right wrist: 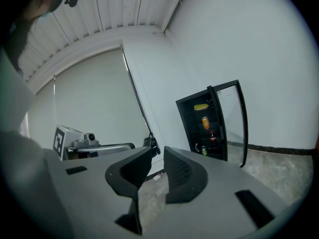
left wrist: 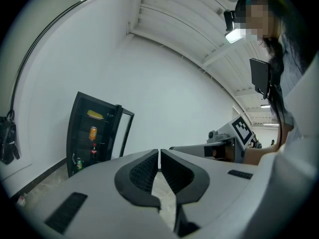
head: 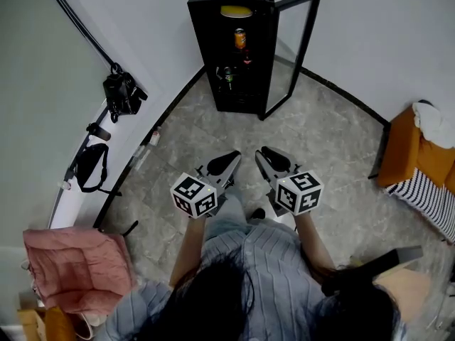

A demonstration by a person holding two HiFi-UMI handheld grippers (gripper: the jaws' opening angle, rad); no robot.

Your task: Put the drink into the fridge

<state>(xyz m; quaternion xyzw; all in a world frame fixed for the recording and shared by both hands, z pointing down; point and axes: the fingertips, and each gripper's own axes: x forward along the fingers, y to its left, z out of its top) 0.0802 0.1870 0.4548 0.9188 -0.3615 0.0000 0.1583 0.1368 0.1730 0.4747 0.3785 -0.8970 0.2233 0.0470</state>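
**Both grippers empty, fridge door hanging open: here's what I'd worry about**

The fridge (head: 202,48) is at the top centre of the head view, with its glass door (head: 311,30) swung out to the right. Inside there's an orange can (head: 240,38) on an upper shelf, a red-labelled bottle (left wrist: 93,151) under it and a green can (left wrist: 79,163) down at the bottom. Those are the only drinks I can find, and they're all in the fridge, well apart from the person.

The left gripper (head: 229,159) has its jaws pressed together tip to tip with nothing in them. The right gripper (head: 269,156) is pulled in as far as it goes, just a sliver between the pads, and it's holding nothing either. The two sit side by side mid-frame, pointing toward the fridge.

What could go wrong, as I see it:

- There's no drink in either gripper and none loose on the floor that I can spot. If another one is meant to go in, it has to come from somewhere out of view. Otherwise, I'd say the door is the only job left.
- Closing that door with shut jaws means pushing on a thin frame or the glass. Push too hard and the narrow fridge could rock, tipping the can or bottle.
- The black bags (head: 91,165) along the left wall are a trip risk if the person drifts that way.
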